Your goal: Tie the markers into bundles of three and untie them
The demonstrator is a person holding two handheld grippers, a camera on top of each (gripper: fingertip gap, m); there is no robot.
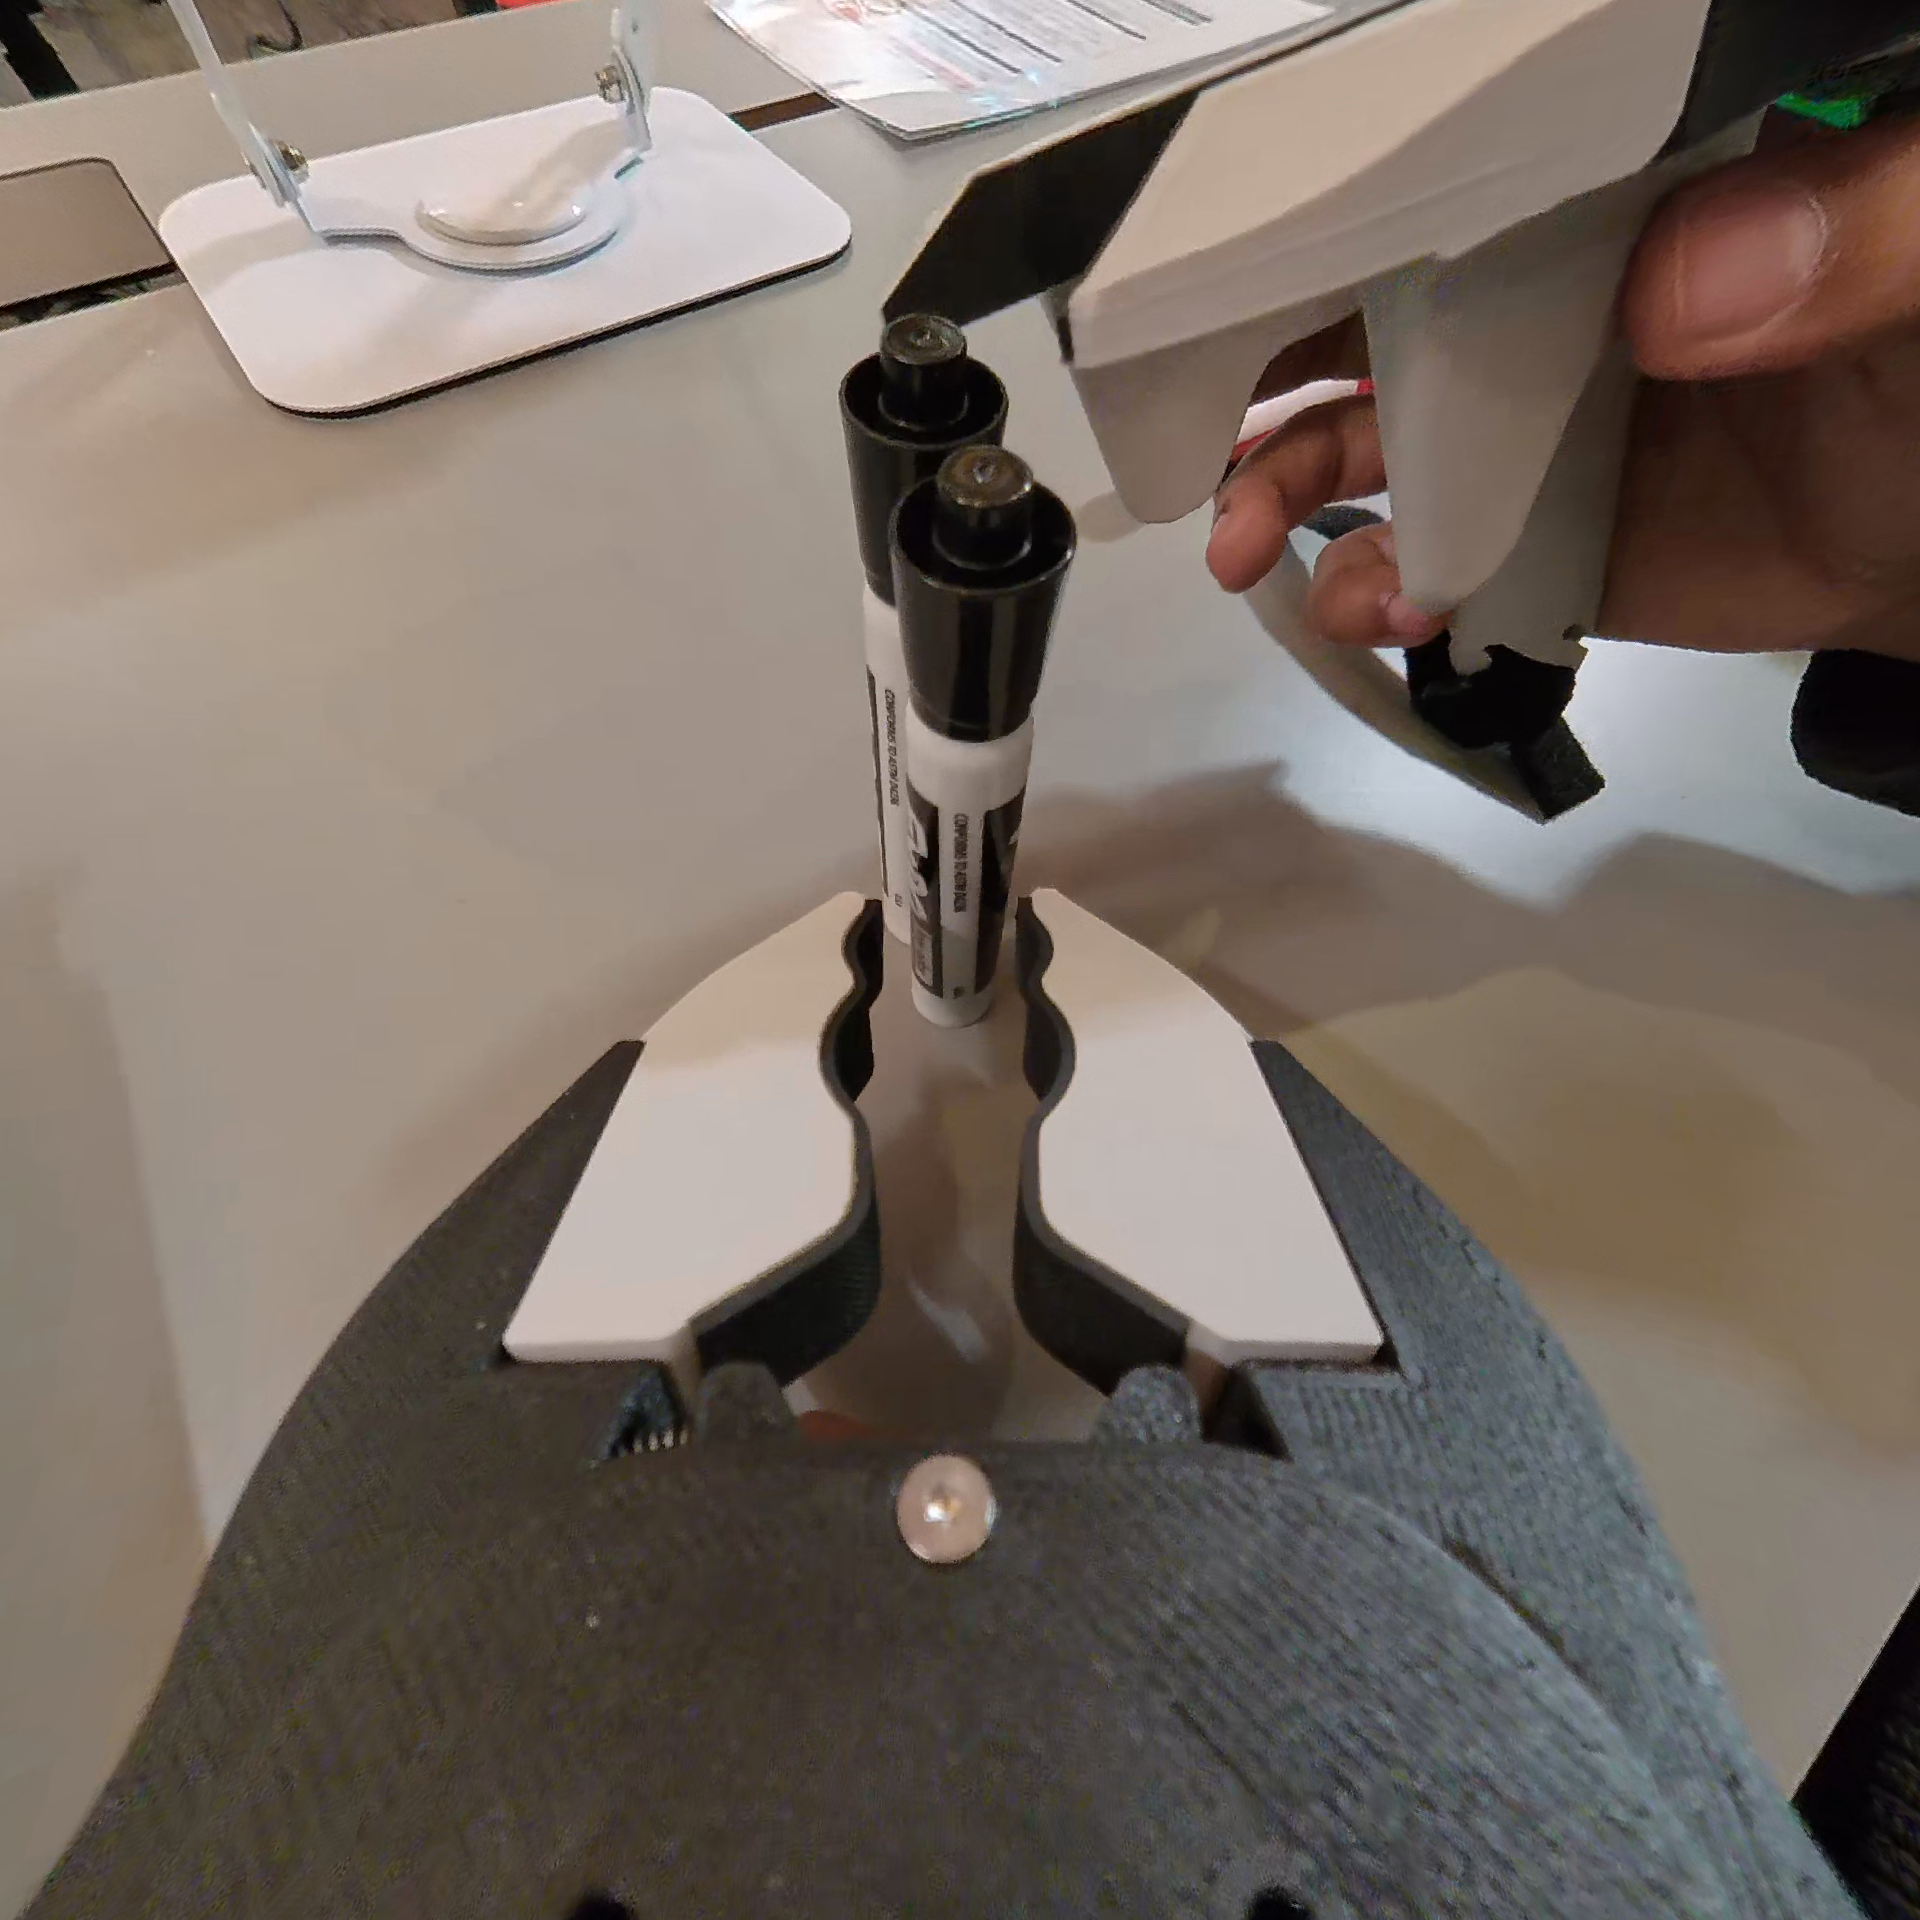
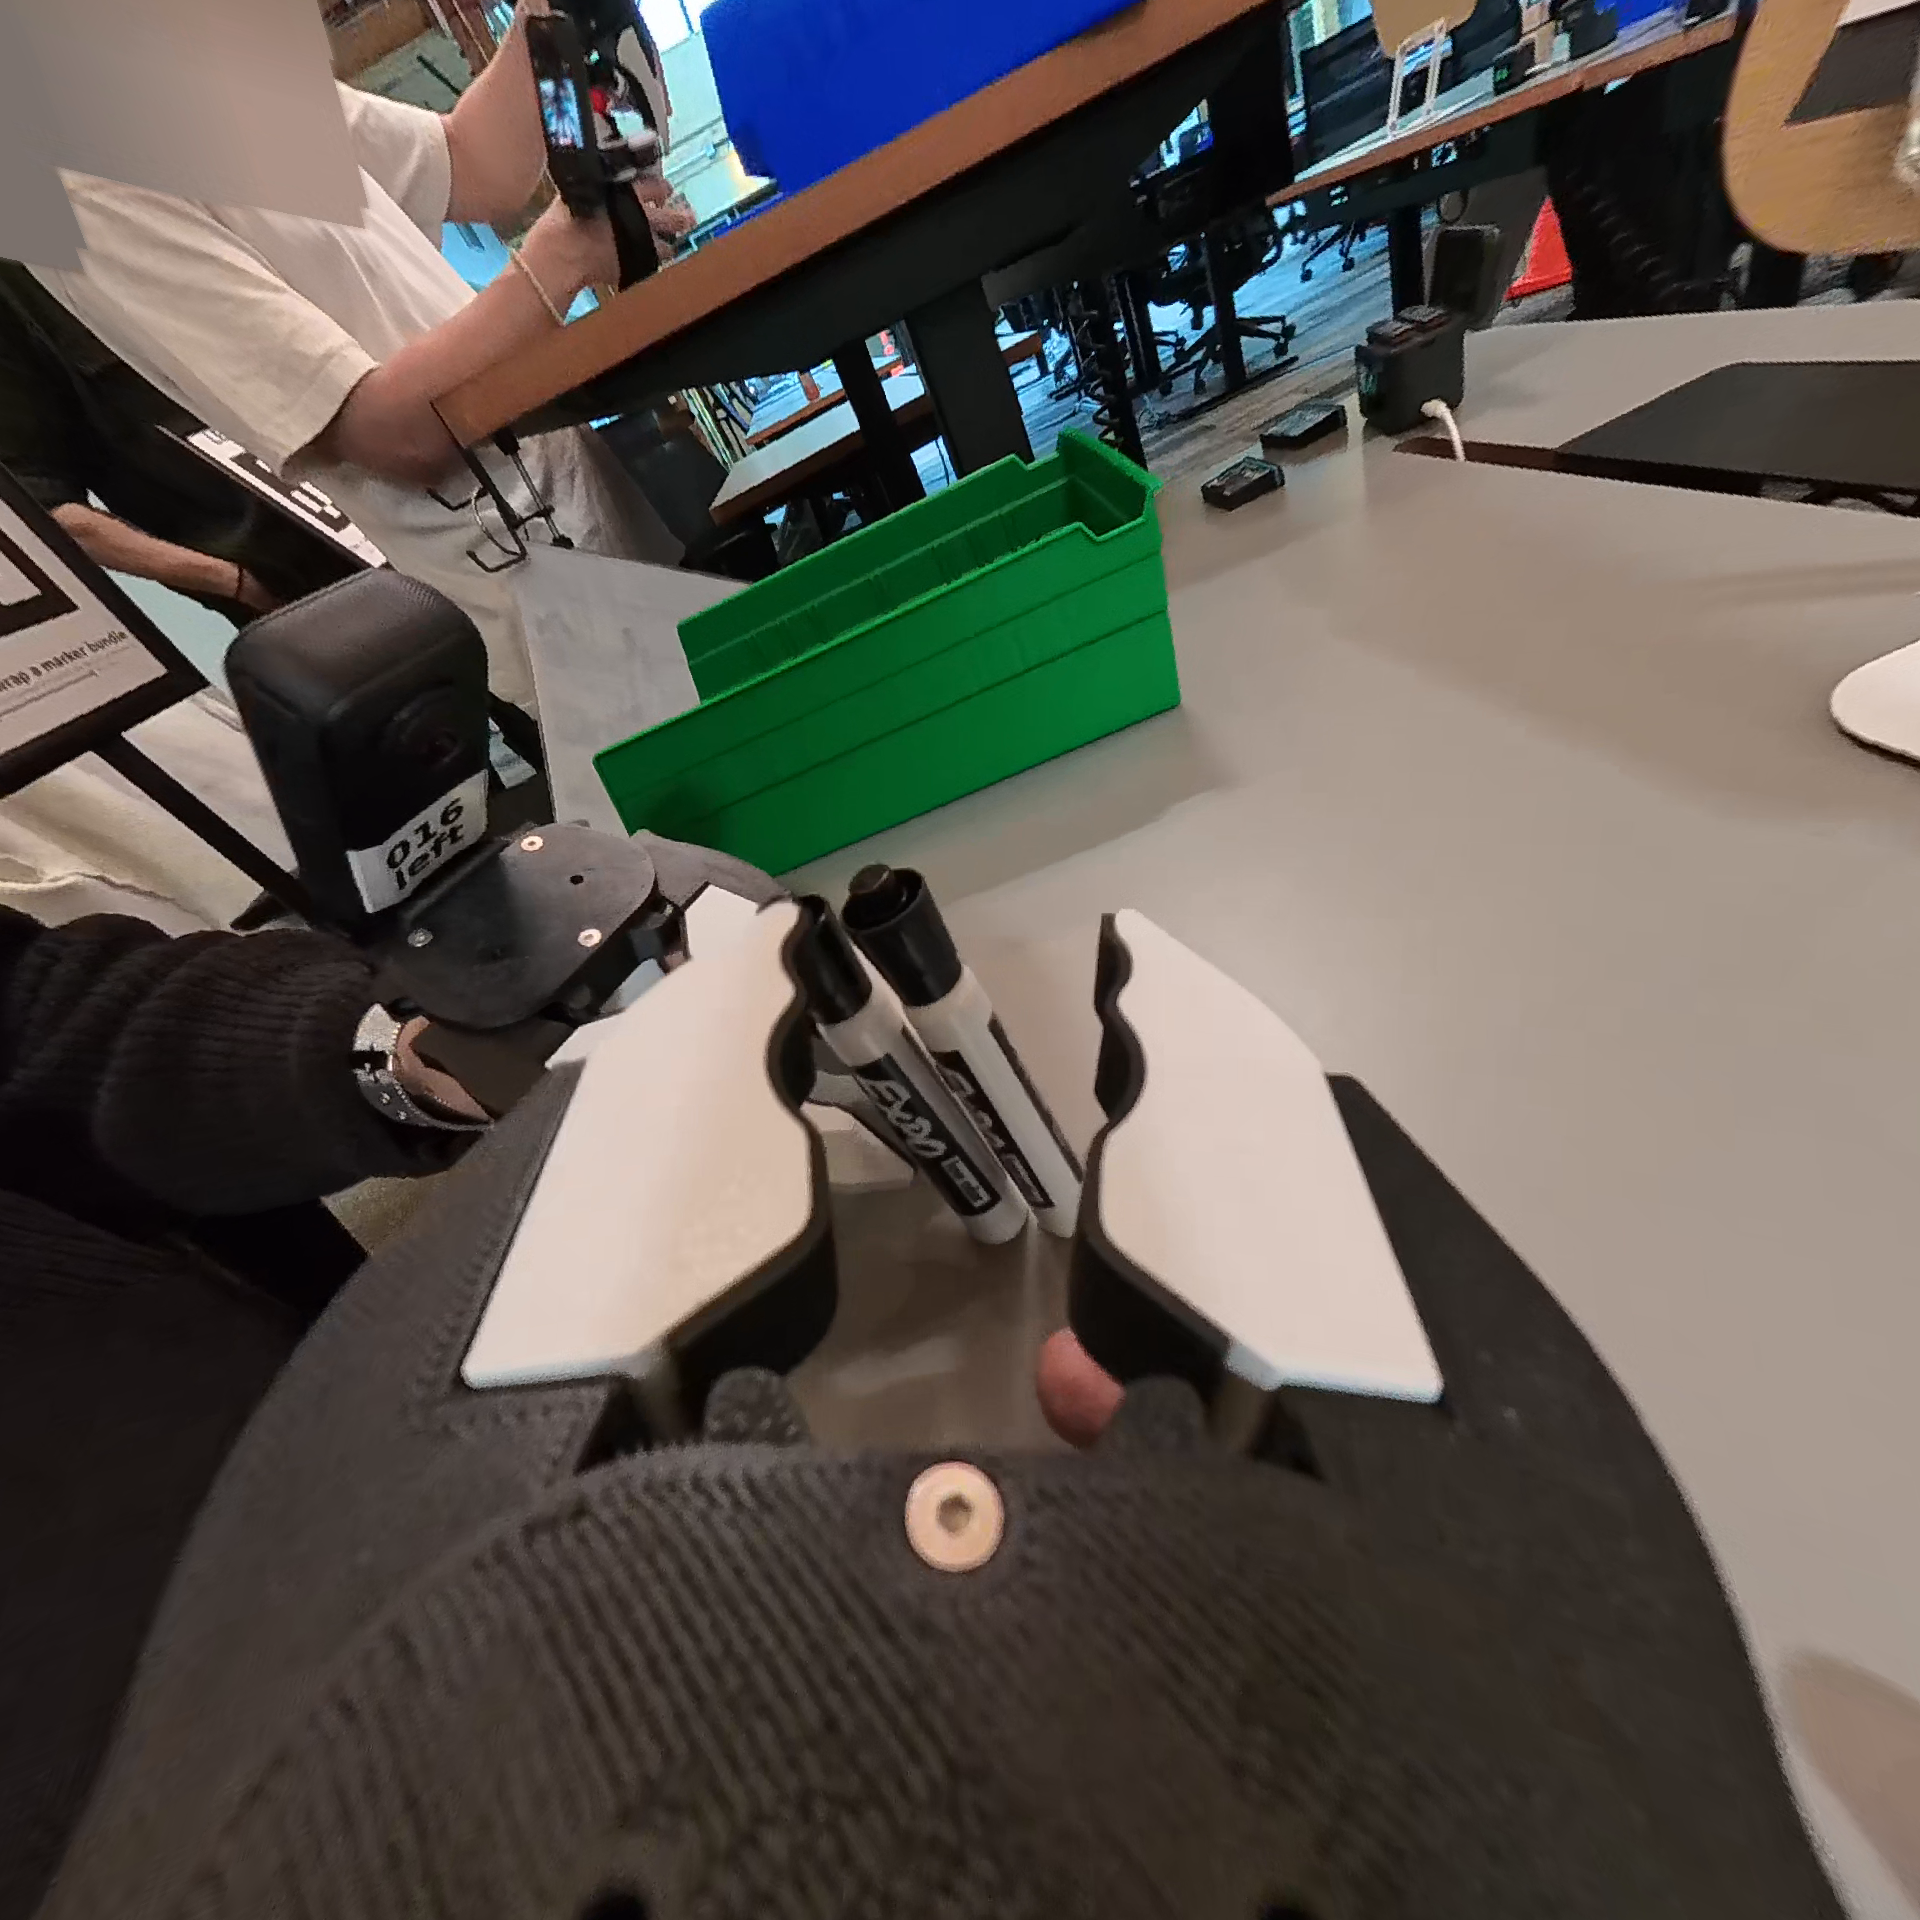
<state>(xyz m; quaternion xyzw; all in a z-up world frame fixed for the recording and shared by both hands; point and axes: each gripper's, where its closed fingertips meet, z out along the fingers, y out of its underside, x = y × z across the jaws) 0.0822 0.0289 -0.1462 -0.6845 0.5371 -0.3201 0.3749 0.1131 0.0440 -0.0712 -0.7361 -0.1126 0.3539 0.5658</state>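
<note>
Two black-capped white markers (image 1: pixel 956 665) stand side by side, caps up and a little tilted, with their lower ends on the grey table (image 1: pixel 416 727). My left gripper (image 1: pixel 951 925) is shut on their lower barrels. In the right wrist view the same markers (image 2: pixel 935 1039) sit between the fingers of my right gripper (image 2: pixel 951 966), which is open and straddles them; its left finger is close against one cap. From the left wrist view, one of the right gripper's fingers (image 1: pixel 1039 208) hangs just above the caps. I see no band on the markers.
A green plastic bin (image 2: pixel 935 707) sits on the table behind the markers. A white stand base (image 1: pixel 499 239) and a sheet of paper (image 1: pixel 987 52) lie at the far side. A person in a light shirt (image 2: pixel 260 343) stands off the table's left edge. A black charger (image 2: pixel 1413 374) sits far back. My right fingertips sit around 8 cm from my left ones.
</note>
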